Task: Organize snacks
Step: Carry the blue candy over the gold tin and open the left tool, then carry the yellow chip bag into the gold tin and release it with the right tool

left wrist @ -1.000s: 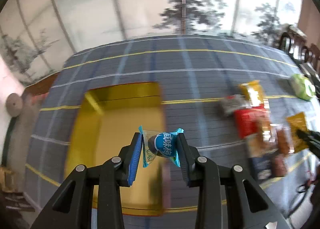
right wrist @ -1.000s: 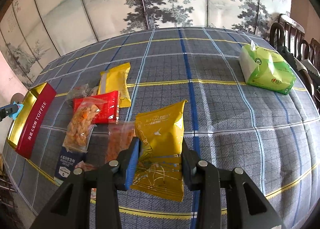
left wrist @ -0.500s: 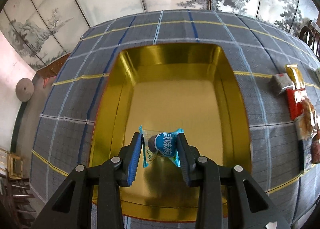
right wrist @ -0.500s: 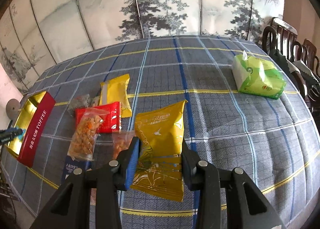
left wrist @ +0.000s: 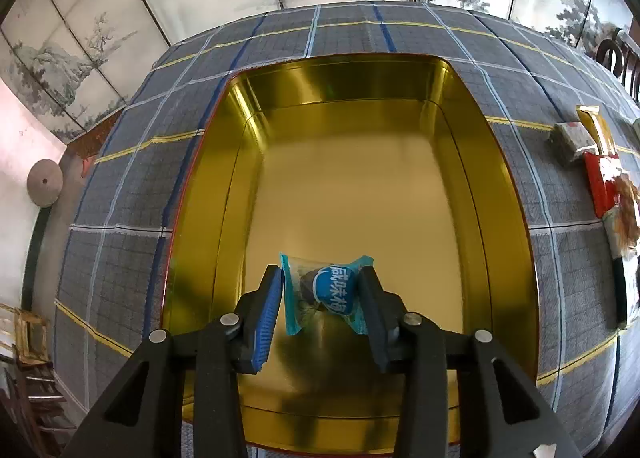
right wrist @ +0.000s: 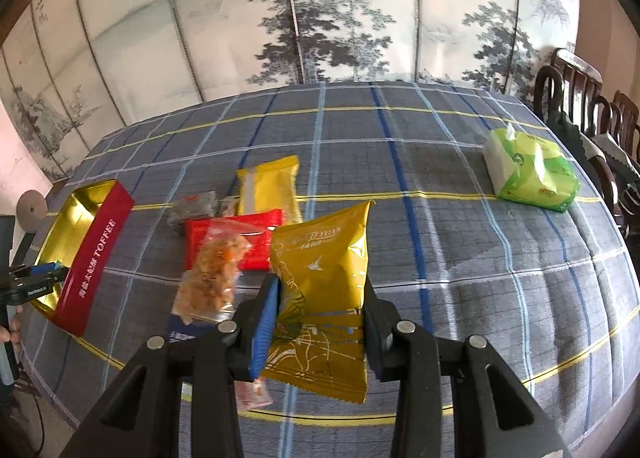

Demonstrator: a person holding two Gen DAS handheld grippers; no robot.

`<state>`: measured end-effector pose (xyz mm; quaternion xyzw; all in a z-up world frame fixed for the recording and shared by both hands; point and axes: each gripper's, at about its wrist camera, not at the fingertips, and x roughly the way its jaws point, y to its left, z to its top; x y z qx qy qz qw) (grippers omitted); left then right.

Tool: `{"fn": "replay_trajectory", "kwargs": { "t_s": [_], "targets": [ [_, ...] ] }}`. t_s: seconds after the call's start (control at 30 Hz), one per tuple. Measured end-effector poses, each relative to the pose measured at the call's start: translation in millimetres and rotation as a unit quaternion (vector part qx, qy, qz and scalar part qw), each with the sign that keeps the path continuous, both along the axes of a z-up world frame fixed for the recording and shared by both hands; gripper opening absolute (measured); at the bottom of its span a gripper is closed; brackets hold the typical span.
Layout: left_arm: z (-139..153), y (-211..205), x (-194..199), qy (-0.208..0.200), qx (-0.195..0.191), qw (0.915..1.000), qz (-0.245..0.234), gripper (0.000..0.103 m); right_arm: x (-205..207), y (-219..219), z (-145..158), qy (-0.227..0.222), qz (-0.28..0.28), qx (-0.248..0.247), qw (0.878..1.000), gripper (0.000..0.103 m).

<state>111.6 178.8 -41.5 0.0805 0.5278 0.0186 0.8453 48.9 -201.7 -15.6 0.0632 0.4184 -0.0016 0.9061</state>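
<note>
My left gripper (left wrist: 320,272) hangs low inside the open gold tin (left wrist: 496,177), near its front wall. A blue-wrapped candy (left wrist: 332,292) sits between its pads, which still touch the wrapper while the jaws are opening. In the right wrist view the tin shows its red TOFFEE side (right wrist: 96,258) at the far left, with the left gripper (right wrist: 44,270) over it. My right gripper (right wrist: 320,282) is shut on a yellow snack bag (right wrist: 324,250), held above the plaid cloth to the right of the snack pile.
On the cloth lie a yellow packet (right wrist: 268,189), a red packet (right wrist: 256,246), a clear bag of orange snacks (right wrist: 212,278), a small dark packet (right wrist: 192,209) and a dark blue pack (right wrist: 180,334). A green tissue pack (right wrist: 532,173) lies far right, with chairs (right wrist: 580,97) beyond.
The left gripper swung from over the cloth to above the tin and sank into it with the candy. The right gripper rose a little with the yellow bag.
</note>
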Motion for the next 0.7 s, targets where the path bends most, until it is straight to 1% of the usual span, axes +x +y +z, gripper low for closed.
{"fn": "replay_trajectory", "kwargs": {
  "t_s": [0.1, 0.2, 0.27, 0.3, 0.33, 0.37, 0.5, 0.57, 0.6, 0.7],
  "targets": [
    [0, -1, -1, 0.0, 0.003, 1.0, -0.004, 0.039, 2, 10, 2, 0.0, 0.008, 0.001, 1.0, 0.038],
    [-1, -2, -3, 0.0, 0.004, 1.0, -0.007, 0.043, 3, 19, 2, 0.001, 0.015, 0.002, 1.0, 0.038],
    [0, -2, -4, -0.002, 0.004, 1.0, -0.007, 0.052, 4, 25, 1, 0.003, 0.02, 0.001, 1.0, 0.038],
    [0, -3, -4, -0.004, 0.002, 1.0, -0.008, 0.054, 5, 27, 1, 0.004, 0.021, 0.0, 1.0, 0.038],
    [1, -4, -5, -0.005, 0.002, 0.9999, -0.009, 0.06, 5, 29, 0, 0.005, 0.023, -0.001, 1.0, 0.038],
    [2, -4, -6, -0.008, 0.001, 0.9999, -0.01, 0.062, 6, 32, 0, 0.006, 0.026, -0.003, 1.0, 0.038],
    [10, -8, -8, -0.022, -0.001, 0.9997, -0.01, 0.066, 8, 40, -1, 0.009, 0.034, -0.004, 0.999, 0.038],
    [15, -8, -9, -0.03, -0.003, 0.9995, -0.007, 0.07, 9, 45, 0, 0.009, 0.04, -0.005, 0.999, 0.038],
    [18, -8, -10, -0.034, -0.005, 0.9994, -0.004, 0.071, 10, 48, 1, 0.009, 0.043, -0.006, 0.999, 0.038],
    [30, -5, -14, -0.046, -0.023, 0.9987, 0.001, 0.072, 12, 59, 3, 0.007, 0.054, -0.004, 0.998, 0.038]
  ]
}}
